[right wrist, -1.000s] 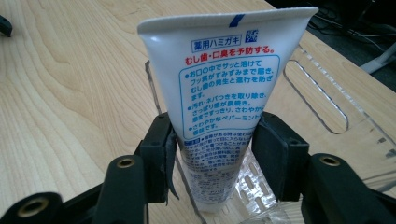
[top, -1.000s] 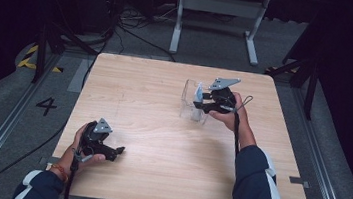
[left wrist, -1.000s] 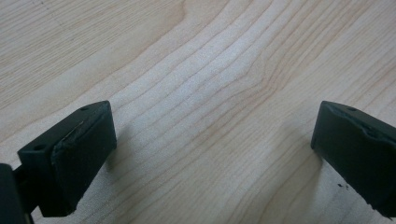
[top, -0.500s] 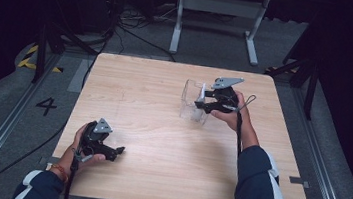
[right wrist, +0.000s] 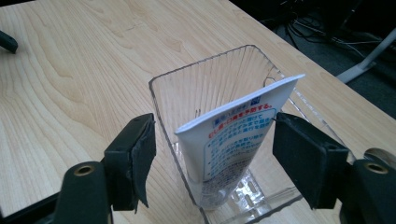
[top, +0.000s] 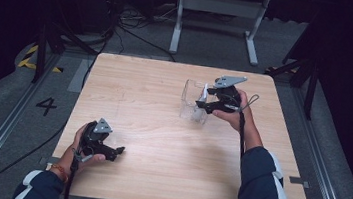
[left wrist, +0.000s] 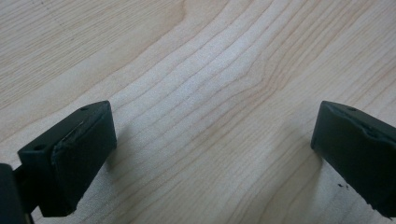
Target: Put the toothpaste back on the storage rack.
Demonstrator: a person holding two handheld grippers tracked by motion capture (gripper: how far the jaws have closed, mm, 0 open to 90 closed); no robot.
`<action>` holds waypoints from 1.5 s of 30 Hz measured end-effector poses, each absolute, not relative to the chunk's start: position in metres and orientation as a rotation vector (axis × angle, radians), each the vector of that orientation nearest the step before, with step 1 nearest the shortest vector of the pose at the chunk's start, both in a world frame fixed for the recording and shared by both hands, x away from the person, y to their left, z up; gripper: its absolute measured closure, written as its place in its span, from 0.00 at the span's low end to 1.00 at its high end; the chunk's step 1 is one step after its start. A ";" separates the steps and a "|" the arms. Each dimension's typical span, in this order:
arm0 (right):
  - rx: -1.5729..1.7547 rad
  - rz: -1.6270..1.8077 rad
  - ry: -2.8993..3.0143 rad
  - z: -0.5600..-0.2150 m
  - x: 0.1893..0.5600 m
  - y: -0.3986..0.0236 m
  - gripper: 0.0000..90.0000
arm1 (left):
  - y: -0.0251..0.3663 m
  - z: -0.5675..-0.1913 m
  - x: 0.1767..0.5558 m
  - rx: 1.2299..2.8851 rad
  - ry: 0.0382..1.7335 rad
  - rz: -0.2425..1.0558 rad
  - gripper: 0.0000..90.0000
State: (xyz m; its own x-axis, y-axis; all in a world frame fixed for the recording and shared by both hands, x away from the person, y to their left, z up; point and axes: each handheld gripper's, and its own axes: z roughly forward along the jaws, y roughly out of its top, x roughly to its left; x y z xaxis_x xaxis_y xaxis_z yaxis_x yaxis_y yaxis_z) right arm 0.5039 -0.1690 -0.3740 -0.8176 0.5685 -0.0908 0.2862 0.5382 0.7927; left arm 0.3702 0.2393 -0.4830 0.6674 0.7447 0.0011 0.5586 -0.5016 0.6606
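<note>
We have let go of the tube in the clear cup

In the right gripper view our right gripper (right wrist: 212,161) has just been opening its jaws: they stand apart on either side of the white squeeze tube (right wrist: 233,140), the left pad clear of it and the right pad just at its edge, no squeeze showing. The tube stands crimped end up, blue print facing us, inside the clear ribbed plastic cup (right wrist: 205,79), leaning toward the right of the frame. In the high view the cup (top: 192,101) sits right of centre on the wooden table (top: 156,167), just left of the right gripper (top: 208,101). Our left gripper (top: 117,150) rests at the lower left, jaws wide apart over bare wood.
</note>
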 end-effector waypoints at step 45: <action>0.741 0.984 2.344 -0.380 0.424 -0.228 0.24 | 0.239 -0.483 0.370 2.241 0.999 0.382 0.01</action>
